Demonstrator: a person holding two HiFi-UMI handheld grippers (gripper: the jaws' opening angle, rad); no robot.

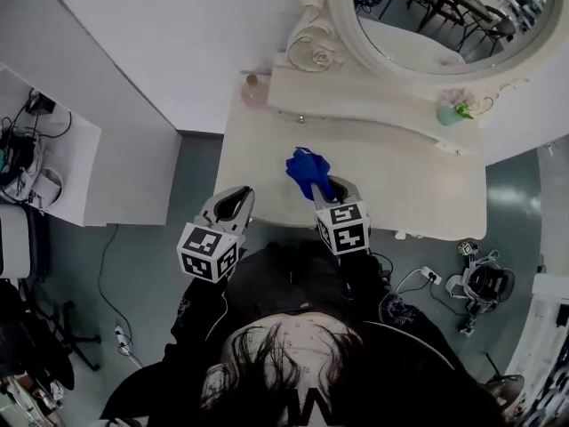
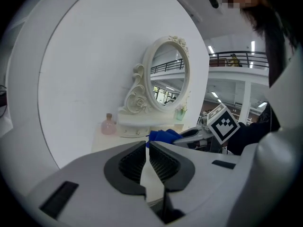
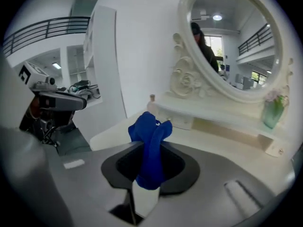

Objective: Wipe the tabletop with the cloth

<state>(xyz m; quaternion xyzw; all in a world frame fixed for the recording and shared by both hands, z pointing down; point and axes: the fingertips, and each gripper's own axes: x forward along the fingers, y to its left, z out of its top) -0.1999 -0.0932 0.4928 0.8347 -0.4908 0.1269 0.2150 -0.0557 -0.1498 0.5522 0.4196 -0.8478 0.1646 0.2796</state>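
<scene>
A crumpled blue cloth sticks up from between the jaws of my right gripper, which is shut on it. It hovers over the front middle of the white tabletop; whether the cloth touches the surface I cannot tell. My left gripper is shut with nothing in it, at the table's front left edge, beside the right gripper. From the left gripper view the blue cloth shows just beyond the jaws.
An ornate oval mirror with a shelf stands at the table's back. A pink bottle sits at the back left, a green vase on the shelf at right. A white cabinet stands left; cables and a device lie on the floor at right.
</scene>
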